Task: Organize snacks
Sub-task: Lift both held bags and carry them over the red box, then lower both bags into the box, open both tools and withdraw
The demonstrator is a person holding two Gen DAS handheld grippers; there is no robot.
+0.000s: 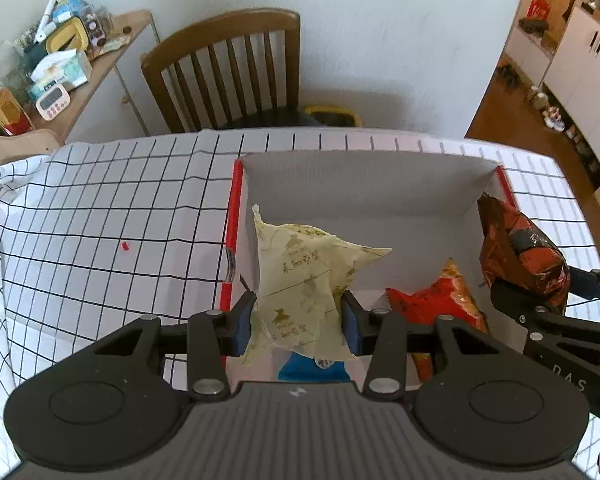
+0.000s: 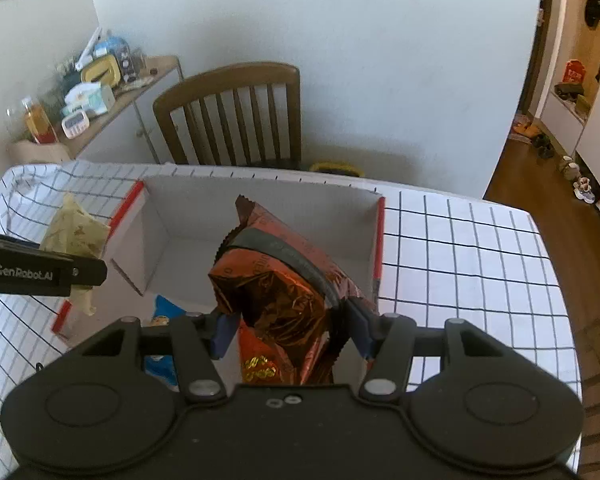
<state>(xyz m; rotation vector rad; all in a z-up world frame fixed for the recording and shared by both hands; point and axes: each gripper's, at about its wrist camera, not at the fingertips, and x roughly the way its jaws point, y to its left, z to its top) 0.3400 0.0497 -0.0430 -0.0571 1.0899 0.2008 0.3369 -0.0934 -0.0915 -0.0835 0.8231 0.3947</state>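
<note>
Left gripper [image 1: 298, 320] pinching pale yellow packet [image 1: 300, 280], right gripper [image 2: 290, 330] pinching copper foil bag [image 2: 284, 280], both over the white box [image 1: 360, 184] on checked tablecloth [image 1: 100, 220], already holding an orange bag [image 1: 440, 304] and blue packet [image 1: 312, 370]; wooden chair [image 1: 228, 68] behind.

Table under a grid-checked cloth

The white, black-lined tablecloth [image 1: 100, 208] covers the table; an open white cardboard box [image 1: 360, 176] with red edges sits on it toward the right, a small red scrap [image 1: 125, 245] lying left.

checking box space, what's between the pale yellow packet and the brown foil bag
In the left wrist view, an orange-red snack bag lies in the box between pale yellow packet and brown foil bag.
</note>
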